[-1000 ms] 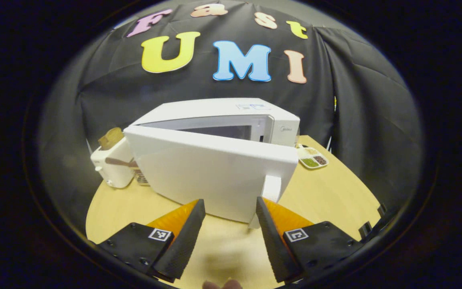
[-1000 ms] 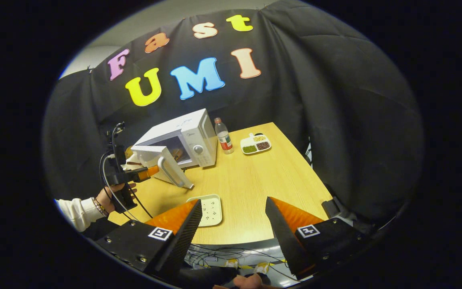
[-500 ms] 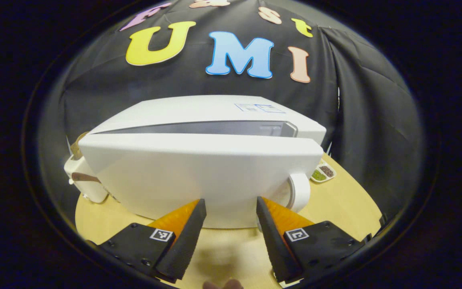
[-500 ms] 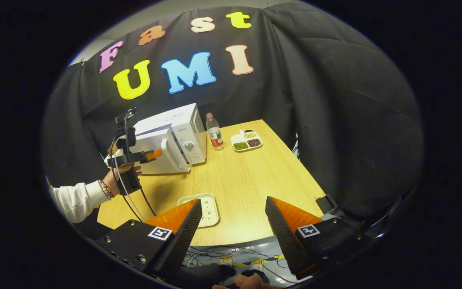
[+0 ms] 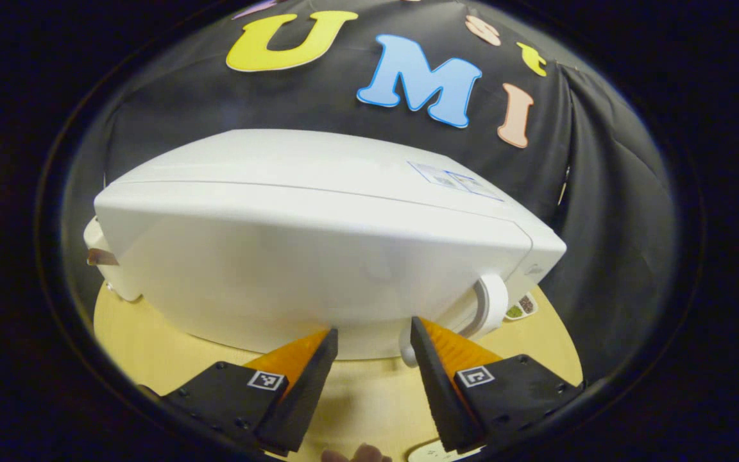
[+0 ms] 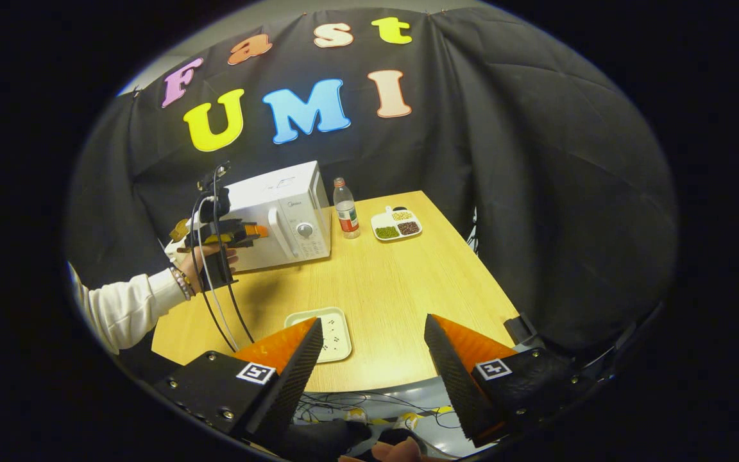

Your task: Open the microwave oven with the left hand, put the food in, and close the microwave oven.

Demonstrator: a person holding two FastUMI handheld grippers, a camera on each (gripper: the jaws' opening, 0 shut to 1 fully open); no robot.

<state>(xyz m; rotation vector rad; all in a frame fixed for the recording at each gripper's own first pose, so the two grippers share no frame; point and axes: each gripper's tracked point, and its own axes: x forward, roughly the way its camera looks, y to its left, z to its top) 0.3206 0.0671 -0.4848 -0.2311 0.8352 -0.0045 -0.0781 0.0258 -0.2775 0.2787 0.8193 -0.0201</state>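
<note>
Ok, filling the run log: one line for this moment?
microwave door: closed | left gripper: open, at door | right gripper: open, idle

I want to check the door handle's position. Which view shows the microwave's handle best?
The right gripper view: the whole handle stands as an upright bar on the microwave front, beside the dial. The left gripper view sits close against the door, so its handle shows as a curved piece low at the right edge.
</note>
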